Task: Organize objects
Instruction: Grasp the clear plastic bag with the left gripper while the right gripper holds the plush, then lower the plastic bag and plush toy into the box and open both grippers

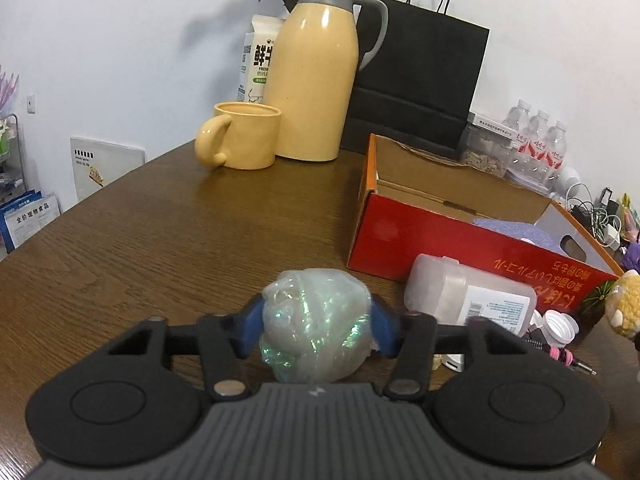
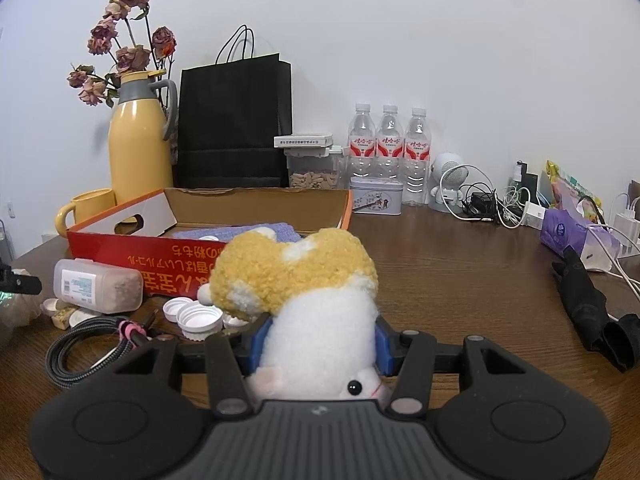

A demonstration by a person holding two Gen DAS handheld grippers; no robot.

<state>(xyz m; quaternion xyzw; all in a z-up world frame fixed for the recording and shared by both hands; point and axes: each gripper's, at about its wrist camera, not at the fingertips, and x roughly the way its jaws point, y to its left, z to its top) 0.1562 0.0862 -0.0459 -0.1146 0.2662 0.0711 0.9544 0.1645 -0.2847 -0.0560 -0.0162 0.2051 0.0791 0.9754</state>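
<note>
A dark wooden table [image 2: 440,264] stands against a plain white wall, crowded along the back and cluttered near the front. On it sits an open red cardboard box [image 2: 160,258] with orange edges, which looks like the place where loose things are being gathered.

Progress seems partial. Inside the box lie a purple cloth [image 2: 248,229] and at least one white cap; much is still outside it. The left gripper [image 1: 316,322] has its jaws clenched on a crinkled ball of iridescent plastic wrap [image 1: 316,320], low over the table and just left of the box, its blue pads pressed into both sides. The right gripper [image 2: 318,340] has its jaws gripping a plush toy [image 2: 308,300], white-bodied with a fluffy yellow top, in front of the box. Both things appear ready to go in.

Left on the table by the box front: one clear plastic jar [image 2: 98,286] lying on its side, about four loose white bottle caps [image 2: 200,316], one coiled braided cable [image 2: 80,348] with a pink tie, and a few small bits I cannot identify.

Along the back: one yellow thermos jug [image 2: 138,136], one yellow mug [image 1: 240,136], one milk carton [image 1: 256,60], one black paper bag [image 2: 234,120], three water bottles [image 2: 390,152], one tin [image 2: 376,196], one clear food container, one bunch of dried roses [image 2: 124,40], a tangle of chargers and a folded black umbrella [image 2: 592,312].
</note>
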